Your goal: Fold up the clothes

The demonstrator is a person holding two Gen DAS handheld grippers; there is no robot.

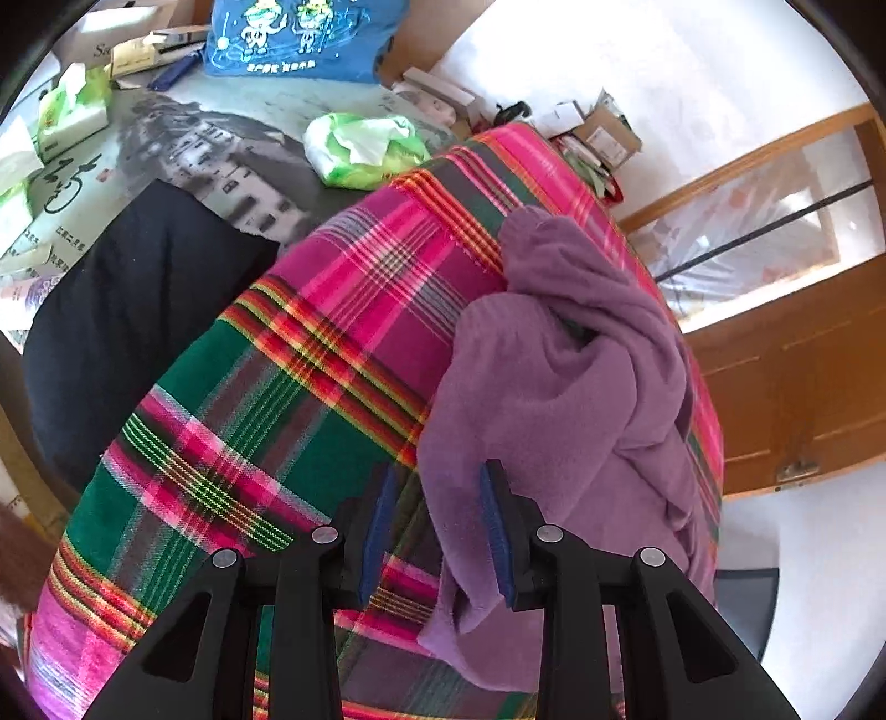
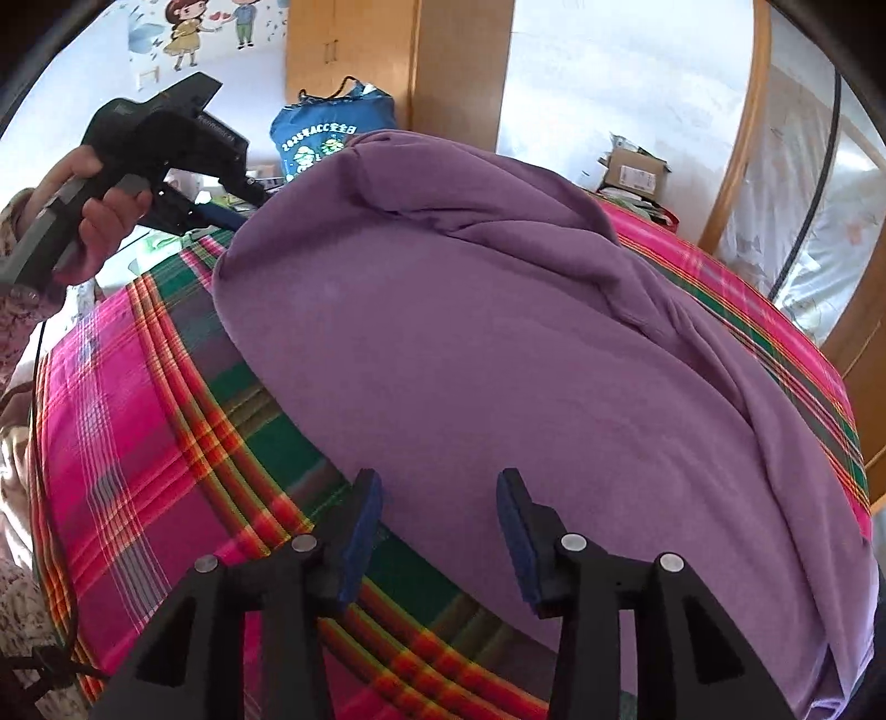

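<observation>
A purple garment (image 2: 498, 354) lies spread on a bright plaid cloth (image 2: 138, 387). In the left wrist view the garment (image 1: 570, 365) looks bunched along the cloth's (image 1: 266, 399) right side, its near edge between my fingers. My left gripper (image 1: 437, 531) is open around that edge; it also shows in the right wrist view (image 2: 221, 213) at the garment's far left corner, held by a hand. My right gripper (image 2: 440, 526) is open, its jaws apart over the garment's near edge.
A black garment (image 1: 127, 310) lies left of the plaid cloth. Green tissue packs (image 1: 365, 147), boxes and a blue bag (image 1: 299, 39) crowd the far table. A wooden cabinet (image 1: 803, 387) stands to the right. Cardboard boxes (image 2: 631, 166) sit beyond the garment.
</observation>
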